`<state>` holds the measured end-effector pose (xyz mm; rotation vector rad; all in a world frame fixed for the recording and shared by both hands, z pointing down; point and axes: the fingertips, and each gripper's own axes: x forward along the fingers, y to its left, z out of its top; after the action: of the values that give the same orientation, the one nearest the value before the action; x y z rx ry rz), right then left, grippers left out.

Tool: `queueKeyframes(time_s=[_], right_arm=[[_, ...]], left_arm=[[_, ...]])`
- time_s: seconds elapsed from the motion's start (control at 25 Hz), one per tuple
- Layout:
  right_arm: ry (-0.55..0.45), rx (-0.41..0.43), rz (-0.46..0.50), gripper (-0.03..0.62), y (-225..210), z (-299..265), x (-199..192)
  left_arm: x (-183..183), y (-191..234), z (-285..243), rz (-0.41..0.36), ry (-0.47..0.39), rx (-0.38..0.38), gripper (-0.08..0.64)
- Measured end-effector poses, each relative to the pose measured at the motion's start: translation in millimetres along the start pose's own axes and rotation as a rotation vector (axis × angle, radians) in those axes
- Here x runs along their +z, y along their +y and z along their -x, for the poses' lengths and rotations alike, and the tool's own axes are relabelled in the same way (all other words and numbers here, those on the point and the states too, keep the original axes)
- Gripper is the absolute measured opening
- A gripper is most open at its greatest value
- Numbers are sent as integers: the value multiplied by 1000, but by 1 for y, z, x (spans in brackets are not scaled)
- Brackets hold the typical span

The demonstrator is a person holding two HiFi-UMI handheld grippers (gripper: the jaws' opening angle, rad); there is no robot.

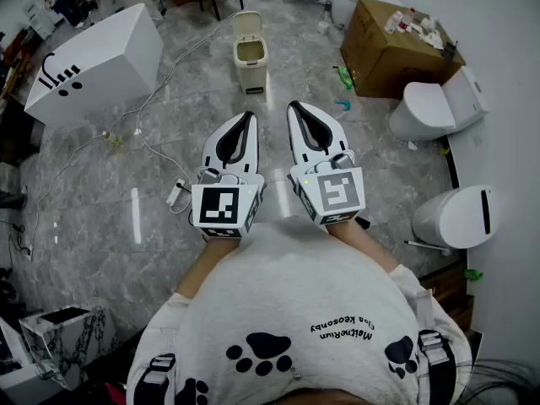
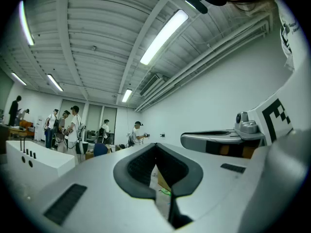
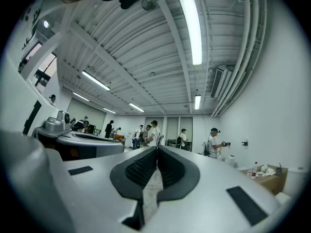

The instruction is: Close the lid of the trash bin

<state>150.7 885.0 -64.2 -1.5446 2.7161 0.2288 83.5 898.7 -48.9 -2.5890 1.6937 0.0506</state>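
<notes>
**Both grippers held level, bin lid standing open**

From the head view, we see the left gripper (image 1: 250,116) and the right gripper (image 1: 295,106) held side by side in front of the person's torso. Both forearms are drawn in close and both tools point away across the grey floor. Each pair of jaws is pressed together with nothing between them. The trash bin (image 1: 251,64) stands on the floor beyond the tips, well apart from them, and its lid (image 1: 247,24) is upright above the open mouth. A cardboard box (image 1: 396,49) sits far right and a large white box (image 1: 93,62) far left.

In the left gripper view, we find the left gripper (image 2: 155,147) level, its dark pads meeting at the tip and empty. The right gripper (image 2: 218,140) lies just beside it on the right. People (image 2: 73,127) stand at the far end of the room.

In the right gripper view, we find the right gripper (image 3: 157,149) level too, its jaws closed on nothing, with the left gripper (image 3: 82,142) alongside on the left.
</notes>
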Motion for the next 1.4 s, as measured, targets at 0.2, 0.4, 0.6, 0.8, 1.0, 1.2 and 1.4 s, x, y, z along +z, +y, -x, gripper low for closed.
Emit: queueKeyframes(time_s=[0.2,0.4,0.6,0.8,1.0,1.2,1.4], right_arm=[[-19,4,7,32,16,-17,-4],[-13,-9,-4,32,28,-34,-17],[-16,-46,-25,32,37,-49,-27],[0,-62,-58,32,32,-75,-38],[7,-54,-42,32,17,-113,-49],[16,-30,-24,32,-9,-161,-61],[35,-6,-15,32,-46,-225,-74]], left_arm=[[0,21,-4,4,-14,-17,20],[-13,42,-7,3,-3,-25,20],[-24,65,-9,7,17,-35,20],[-29,86,-29,10,13,-45,20],[-39,109,-64,30,-1,-43,20],[-48,131,-113,43,-12,-27,20],[-54,166,-181,55,-12,4,20]])
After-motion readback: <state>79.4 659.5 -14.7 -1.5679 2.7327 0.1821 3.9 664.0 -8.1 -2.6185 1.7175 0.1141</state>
